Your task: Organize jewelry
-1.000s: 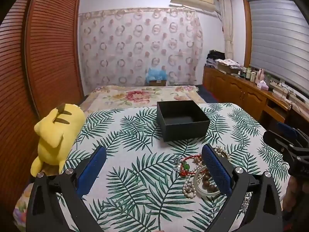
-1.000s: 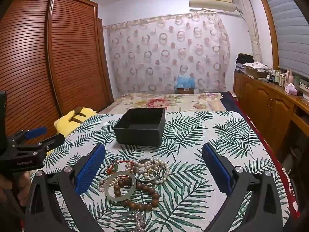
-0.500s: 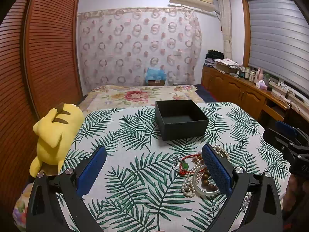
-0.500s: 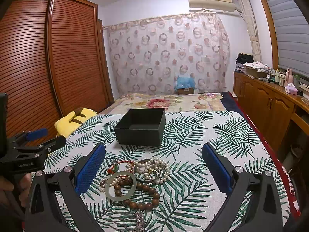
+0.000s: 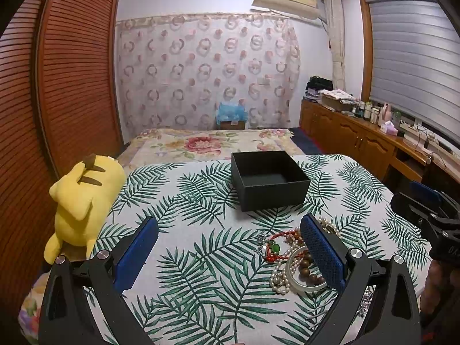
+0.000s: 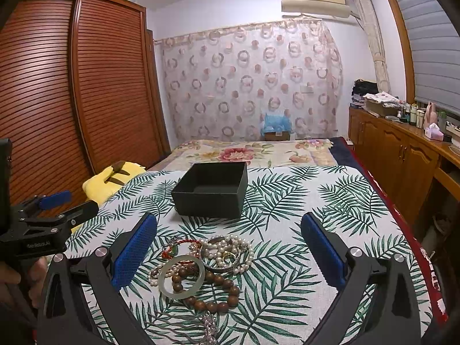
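Note:
An open black box (image 5: 268,182) (image 6: 211,191) stands empty on the leaf-print cloth. In front of it lies a heap of jewelry: a pale bangle (image 6: 181,276) (image 5: 299,273), a wooden bead bracelet (image 6: 214,293), pearl strands (image 6: 230,251) (image 5: 280,276), a red cord with a green stone (image 5: 274,248) (image 6: 175,248). My left gripper (image 5: 230,251) hovers open to the left of the heap, its right finger partly covering it. My right gripper (image 6: 228,250) is open above the heap, holding nothing.
A yellow plush toy (image 5: 82,198) lies at the cloth's left edge beside a slatted wooden wardrobe (image 6: 57,100). A floral bed (image 5: 212,141) stretches behind. Wooden cabinets (image 6: 402,155) with bottles run along the right wall.
Both views have shifted very slightly; the box and jewelry lie where they were. Both grippers stay open.

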{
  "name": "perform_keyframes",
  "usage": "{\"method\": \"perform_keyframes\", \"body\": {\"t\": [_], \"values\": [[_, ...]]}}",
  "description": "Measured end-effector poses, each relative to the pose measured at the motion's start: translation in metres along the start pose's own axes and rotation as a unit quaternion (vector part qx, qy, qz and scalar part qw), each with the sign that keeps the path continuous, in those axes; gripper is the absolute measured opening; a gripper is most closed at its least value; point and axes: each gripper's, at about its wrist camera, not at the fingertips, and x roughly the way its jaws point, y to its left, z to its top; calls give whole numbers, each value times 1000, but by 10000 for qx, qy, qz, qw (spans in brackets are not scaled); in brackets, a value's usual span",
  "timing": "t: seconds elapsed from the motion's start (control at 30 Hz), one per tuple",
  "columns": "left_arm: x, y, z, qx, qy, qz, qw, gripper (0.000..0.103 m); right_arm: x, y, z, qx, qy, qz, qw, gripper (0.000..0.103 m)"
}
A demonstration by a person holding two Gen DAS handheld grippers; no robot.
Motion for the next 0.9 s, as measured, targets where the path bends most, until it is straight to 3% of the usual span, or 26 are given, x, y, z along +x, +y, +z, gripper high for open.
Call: {"method": "perform_keyframes", "body": {"t": [0.9], "values": [[-1, 0, -1, -6, -17, -12, 10000, 95, 0, 6, 1, 3, -19, 22, 10000, 101]]}}
